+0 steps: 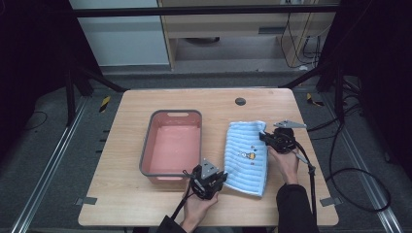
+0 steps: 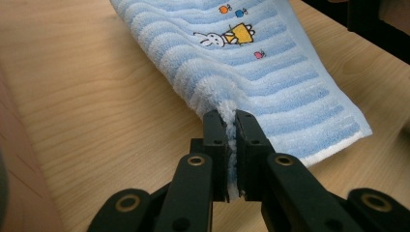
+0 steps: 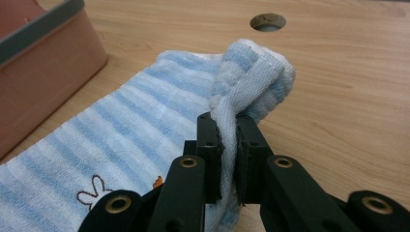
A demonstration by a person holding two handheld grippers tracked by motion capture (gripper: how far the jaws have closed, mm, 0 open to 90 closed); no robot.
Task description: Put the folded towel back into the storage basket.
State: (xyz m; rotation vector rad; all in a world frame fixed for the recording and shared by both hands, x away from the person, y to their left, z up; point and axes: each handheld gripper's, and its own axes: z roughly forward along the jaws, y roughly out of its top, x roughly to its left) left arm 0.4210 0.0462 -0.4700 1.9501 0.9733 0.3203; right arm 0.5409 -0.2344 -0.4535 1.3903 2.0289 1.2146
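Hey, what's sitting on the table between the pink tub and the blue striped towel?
Nothing: in the high view a bare strip of table separates the pink tub from the towel.

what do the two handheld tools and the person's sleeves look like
Both tools are black, each with two flat jaws on linkage arms joined by brass-coloured pivot rings. The left tool and right tool each carry a grey three-cornered plate on top and trail a black cable. The sleeves are dark.

A blue-and-white striped towel with a small rabbit print lay folded on the worktop, right of a pink basin.
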